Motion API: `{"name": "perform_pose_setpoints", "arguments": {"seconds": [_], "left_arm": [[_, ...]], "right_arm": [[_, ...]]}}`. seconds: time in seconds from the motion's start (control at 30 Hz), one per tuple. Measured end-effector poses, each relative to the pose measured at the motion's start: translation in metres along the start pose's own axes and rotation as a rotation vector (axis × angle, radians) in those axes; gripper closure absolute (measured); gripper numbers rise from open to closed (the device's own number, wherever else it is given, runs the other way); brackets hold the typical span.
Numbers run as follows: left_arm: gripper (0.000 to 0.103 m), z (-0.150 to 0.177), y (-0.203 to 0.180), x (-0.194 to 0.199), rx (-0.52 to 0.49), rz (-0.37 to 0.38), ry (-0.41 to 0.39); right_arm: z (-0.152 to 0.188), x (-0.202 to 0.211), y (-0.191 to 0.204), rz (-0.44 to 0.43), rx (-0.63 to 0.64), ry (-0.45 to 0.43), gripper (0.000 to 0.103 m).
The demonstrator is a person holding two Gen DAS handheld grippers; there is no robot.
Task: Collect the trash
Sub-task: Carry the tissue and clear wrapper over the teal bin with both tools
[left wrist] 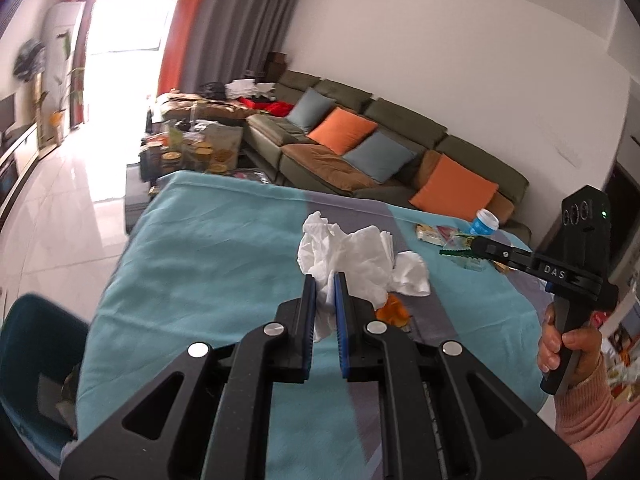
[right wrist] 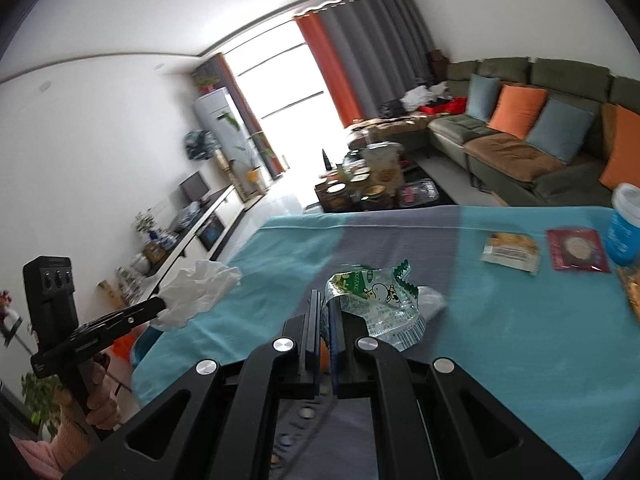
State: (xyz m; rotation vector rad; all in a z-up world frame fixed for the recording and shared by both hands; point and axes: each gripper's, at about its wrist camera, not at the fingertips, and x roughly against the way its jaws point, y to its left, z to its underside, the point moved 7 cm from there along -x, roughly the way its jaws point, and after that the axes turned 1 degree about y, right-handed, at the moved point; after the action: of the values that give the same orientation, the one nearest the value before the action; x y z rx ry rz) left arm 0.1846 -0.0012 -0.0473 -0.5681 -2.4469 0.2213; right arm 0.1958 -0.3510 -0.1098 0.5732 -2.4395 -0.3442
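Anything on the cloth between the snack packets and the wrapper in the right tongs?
No. In the right wrist view, only bare cloth separates the wrapper from the packets.

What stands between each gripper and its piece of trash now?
Nothing does. The left gripper is shut on the white tissue, and the right gripper is shut on the clear green-printed wrapper.

Black left gripper (left wrist: 325, 280) with blue-padded fingers (left wrist: 341, 300) and silver screws; right gripper (left wrist: 460, 252) marked "DAS"; pink knitted sleeve (left wrist: 592, 412).
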Motion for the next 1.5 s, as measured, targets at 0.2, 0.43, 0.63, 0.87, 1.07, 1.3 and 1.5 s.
{"name": "perform_pose_setpoints", "arguments": {"seconds": [0.2, 0.43, 0.63, 0.87, 1.07, 1.3, 1.5], "left_arm": [[0.093, 0.014, 0.042, 0.042, 0.066, -0.078, -0.039], [0.093, 0.022, 0.075, 0.086, 0.113, -0.157, -0.087], [0.093, 0.034, 0.114, 0.119, 0.177, -0.232, -0.112], [0.093, 0.047, 0.148, 0.151, 0.226, -0.302, -0.131], [0.093, 0.060, 0.179, 0.168, 0.276, -0.362, -0.135], [0.093, 0.078, 0.214, 0.174, 0.345, -0.420, -0.116], [0.093, 0.096, 0.240, 0.178, 0.390, -0.457, -0.096]], "right_arm": [[0.006, -0.016, 0.046, -0.088, 0.065, 0.031, 0.100], [0.015, -0.040, 0.101, -0.183, 0.141, 0.090, 0.100], [0.023, -0.062, 0.147, -0.259, 0.212, 0.139, 0.100], [0.038, -0.091, 0.202, -0.340, 0.289, 0.206, 0.100], [0.050, -0.111, 0.240, -0.390, 0.352, 0.262, 0.100], [0.062, -0.138, 0.272, -0.431, 0.403, 0.325, 0.100], [0.071, -0.159, 0.291, -0.445, 0.431, 0.365, 0.100]]}}
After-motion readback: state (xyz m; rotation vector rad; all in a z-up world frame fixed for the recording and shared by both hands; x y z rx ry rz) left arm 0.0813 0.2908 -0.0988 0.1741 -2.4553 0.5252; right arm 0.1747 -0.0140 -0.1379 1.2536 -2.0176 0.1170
